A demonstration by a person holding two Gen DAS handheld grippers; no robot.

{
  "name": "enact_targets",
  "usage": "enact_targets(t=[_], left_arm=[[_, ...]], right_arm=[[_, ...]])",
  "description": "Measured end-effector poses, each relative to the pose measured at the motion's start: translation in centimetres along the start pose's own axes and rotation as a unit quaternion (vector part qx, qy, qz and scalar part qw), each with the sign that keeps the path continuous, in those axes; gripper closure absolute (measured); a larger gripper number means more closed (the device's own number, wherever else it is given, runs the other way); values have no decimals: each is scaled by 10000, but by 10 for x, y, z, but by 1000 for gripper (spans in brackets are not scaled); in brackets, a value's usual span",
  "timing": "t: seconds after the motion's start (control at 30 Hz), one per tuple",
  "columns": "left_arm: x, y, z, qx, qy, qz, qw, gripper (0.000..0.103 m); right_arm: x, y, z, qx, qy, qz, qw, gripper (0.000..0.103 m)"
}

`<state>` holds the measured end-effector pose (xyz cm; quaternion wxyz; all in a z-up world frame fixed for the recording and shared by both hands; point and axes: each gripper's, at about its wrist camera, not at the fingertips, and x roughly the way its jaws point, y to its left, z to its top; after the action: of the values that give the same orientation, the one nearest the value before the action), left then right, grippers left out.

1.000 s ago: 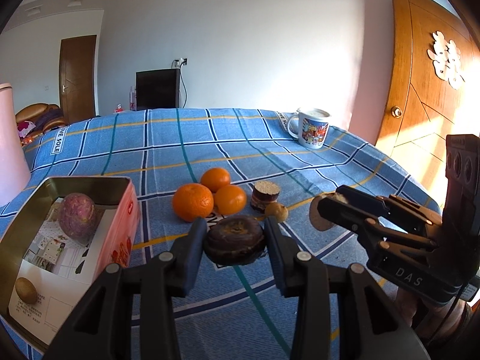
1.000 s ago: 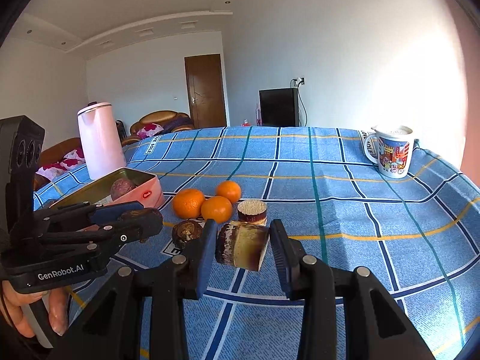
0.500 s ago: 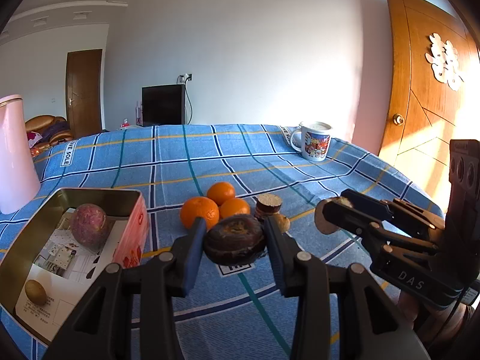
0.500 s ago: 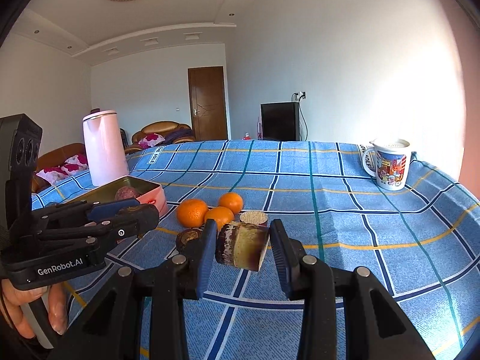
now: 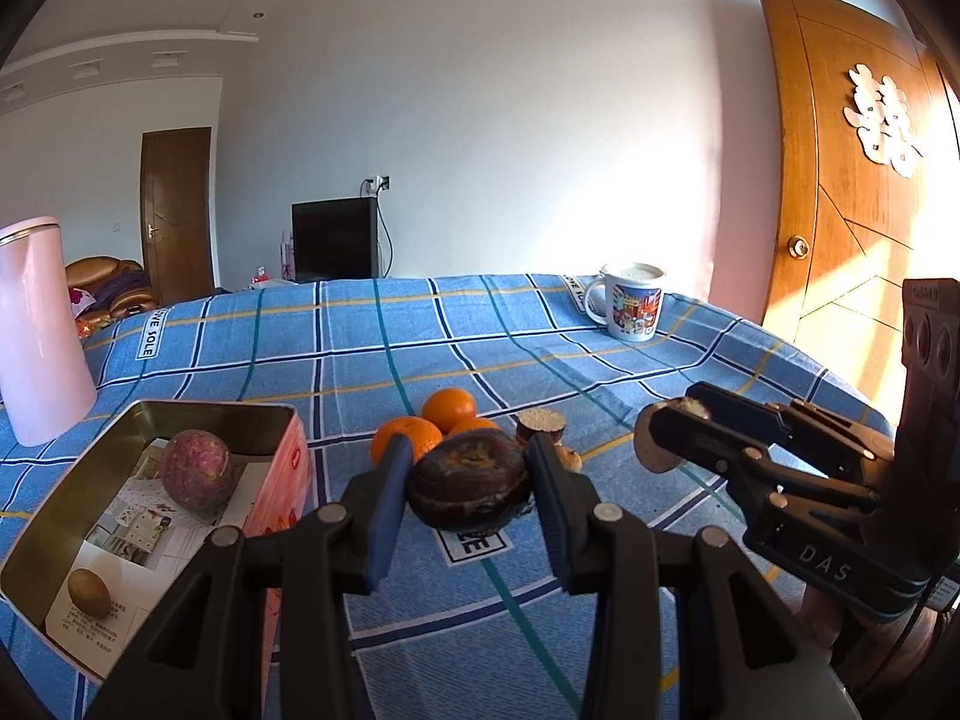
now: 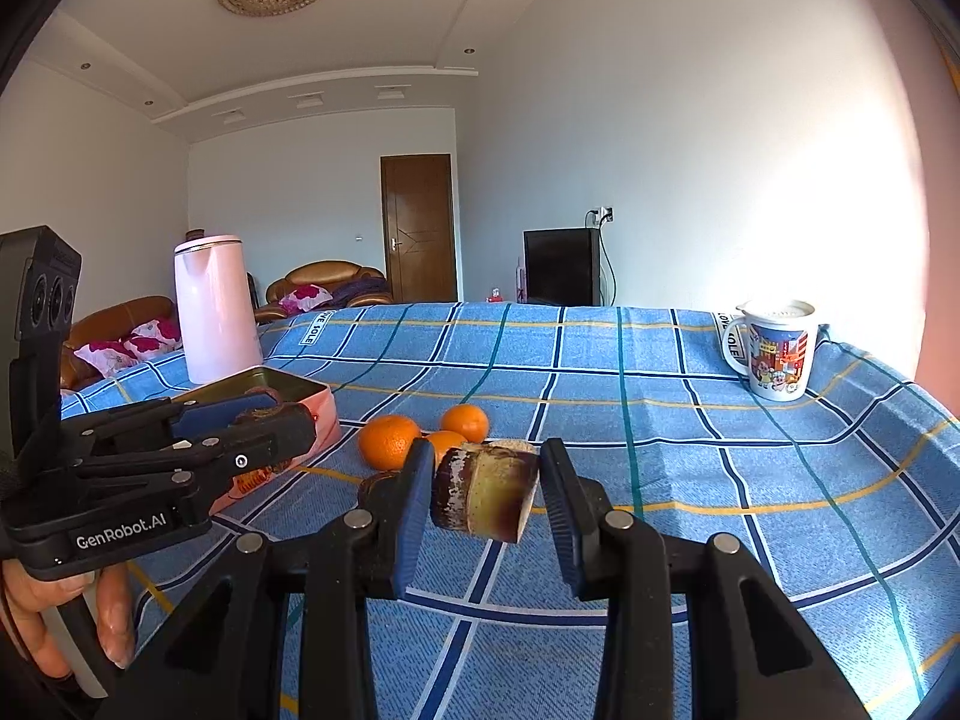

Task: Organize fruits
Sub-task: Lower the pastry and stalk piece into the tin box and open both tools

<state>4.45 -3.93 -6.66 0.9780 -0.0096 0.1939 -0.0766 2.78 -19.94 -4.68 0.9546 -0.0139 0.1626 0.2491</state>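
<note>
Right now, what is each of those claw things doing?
Left gripper: closed on a dark round fruit.
Right gripper: closed on a cut cane piece.

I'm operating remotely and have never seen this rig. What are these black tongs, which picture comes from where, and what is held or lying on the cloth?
No robot arm: a person holds two hand-held grippers, each carrying a fisheye camera looking along its fingers. In the left wrist view, the left gripper clamps a dark brown fruit. In the right wrist view, the right gripper clamps a sugarcane piece. On the blue checked cloth lie three oranges, an open tin containing two fruits, a mug and a pink kettle.
</note>
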Motion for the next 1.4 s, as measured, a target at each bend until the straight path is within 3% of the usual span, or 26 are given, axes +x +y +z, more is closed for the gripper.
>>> enact_targets(t=[0.3, 0.63, 0.8, 1.1, 1.4], left_arm=[[-9, 12, 1, 3, 2, 57, 10000, 61], [-27, 98, 16, -523, 54, 767, 9957, 61], [-21, 140, 17, -742, 300, 1044, 9913, 61], [-8, 182, 9, -974, 678, 1254, 9850, 61], [2, 197, 2, -1080, 972, 1270, 9812, 61]], right_arm=[[6, 4, 5, -78, 164, 66, 9998, 65], [37, 55, 46, -227, 382, 948, 9945, 65], [66, 94, 57, -440, 625, 1291, 9887, 65], [110, 158, 55, -986, 1088, 1628, 9757, 65], [141, 186, 39, -1289, 1621, 1655, 9642, 65]])
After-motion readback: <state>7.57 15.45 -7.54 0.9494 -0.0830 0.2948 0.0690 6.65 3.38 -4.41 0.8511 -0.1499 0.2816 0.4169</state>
